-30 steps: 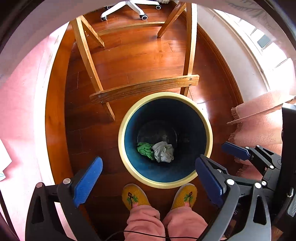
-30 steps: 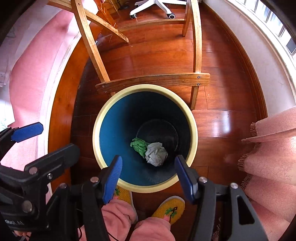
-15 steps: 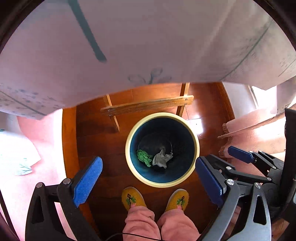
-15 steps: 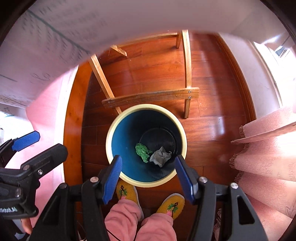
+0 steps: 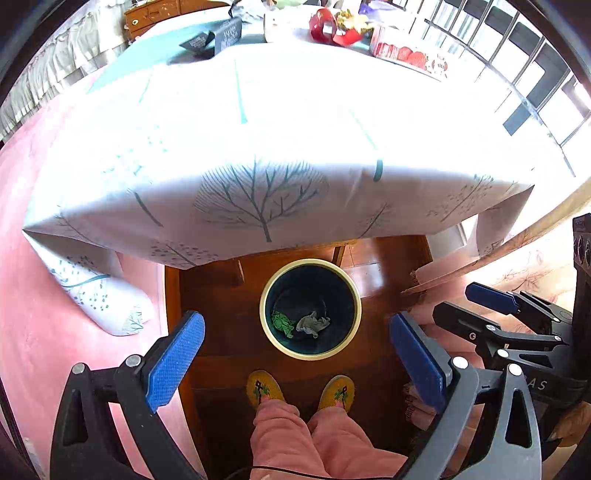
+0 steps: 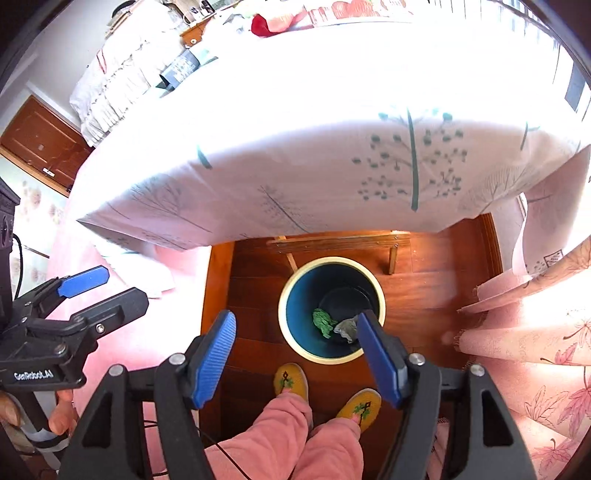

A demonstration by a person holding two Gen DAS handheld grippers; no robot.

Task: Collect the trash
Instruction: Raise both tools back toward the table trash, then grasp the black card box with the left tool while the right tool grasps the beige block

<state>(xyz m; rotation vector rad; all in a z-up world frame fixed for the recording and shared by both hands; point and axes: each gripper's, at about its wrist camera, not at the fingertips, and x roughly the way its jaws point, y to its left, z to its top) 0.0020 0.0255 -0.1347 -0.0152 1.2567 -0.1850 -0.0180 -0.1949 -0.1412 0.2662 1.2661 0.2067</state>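
Observation:
A blue bin with a cream rim stands on the wooden floor under the table's front edge. Inside lie a green crumpled scrap and a grey crumpled paper. My left gripper is open and empty, high above the bin. My right gripper is open and empty, also high above it. Each gripper shows at the edge of the other's view.
A table with a white tree-print cloth fills the upper view. At its far side sit a dark box, a red item and a red-patterned tin. Pink cloth lies right; my slippered feet stand below.
Both grippers have risen from just over the bin to above table height. The tabletop and its far objects have come into view. The bin looks smaller.

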